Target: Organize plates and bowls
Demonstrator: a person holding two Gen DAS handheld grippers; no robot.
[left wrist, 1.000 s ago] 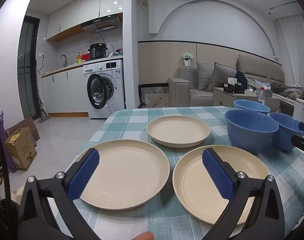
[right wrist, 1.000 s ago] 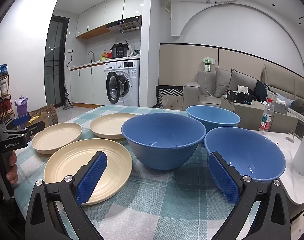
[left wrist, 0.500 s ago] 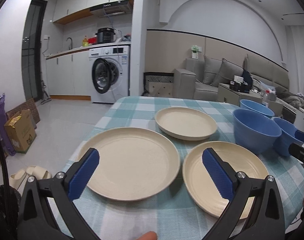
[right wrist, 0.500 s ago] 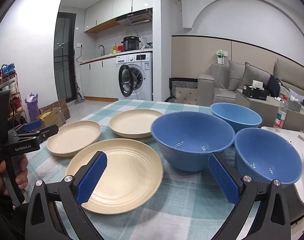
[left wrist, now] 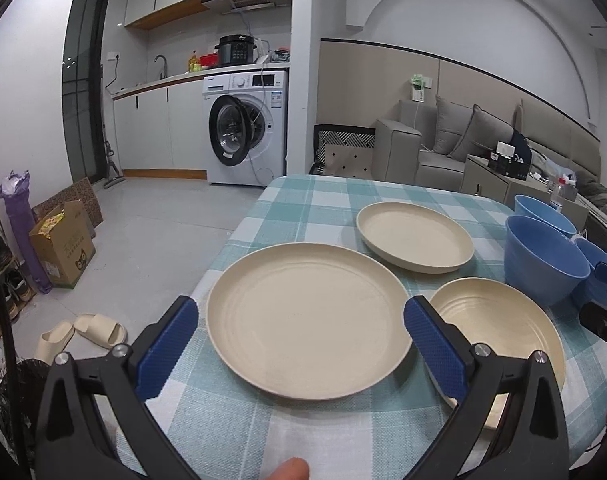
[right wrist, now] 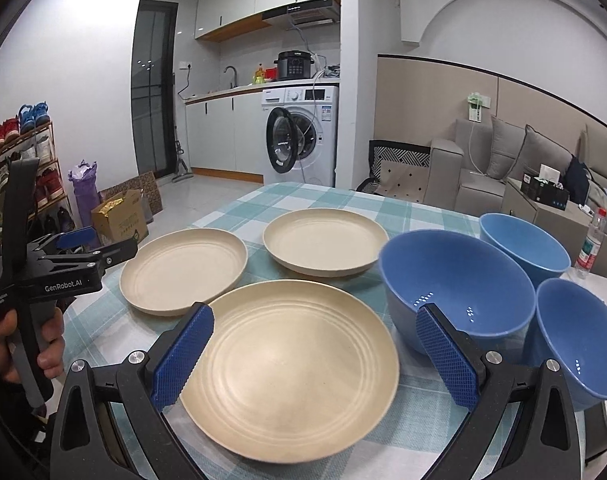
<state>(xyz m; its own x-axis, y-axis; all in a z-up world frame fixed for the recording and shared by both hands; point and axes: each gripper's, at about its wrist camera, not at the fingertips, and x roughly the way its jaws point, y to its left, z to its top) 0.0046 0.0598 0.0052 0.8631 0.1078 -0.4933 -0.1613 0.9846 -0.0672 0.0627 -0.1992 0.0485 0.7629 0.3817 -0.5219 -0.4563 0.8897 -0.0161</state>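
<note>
Three beige plates lie on the checked tablecloth. My left gripper (left wrist: 299, 340) is open, just above the near rim of the left plate (left wrist: 307, 320), its blue pads to either side. My right gripper (right wrist: 315, 336) is open over the near plate (right wrist: 291, 368), touching nothing. The far plate (right wrist: 323, 244) lies behind both. Three blue bowls stand to the right: a large one (right wrist: 459, 280), one behind it (right wrist: 523, 244) and one at the near right (right wrist: 575, 336). The right wrist view shows the left gripper (right wrist: 99, 244) in a hand (right wrist: 43, 344), beside the left plate (right wrist: 183, 268).
The table's left edge (left wrist: 231, 240) drops to a floor with slippers (left wrist: 83, 332) and a cardboard box (left wrist: 63, 248). A water bottle (right wrist: 589, 244) stands on a side surface right of the bowls. A washing machine (left wrist: 247, 128) and sofa (left wrist: 443, 148) are far behind.
Both grippers swung left. The left one went from straddling two plates to centring on the left plate; the right one went from the bowls to the near plate. Both stayed open.
</note>
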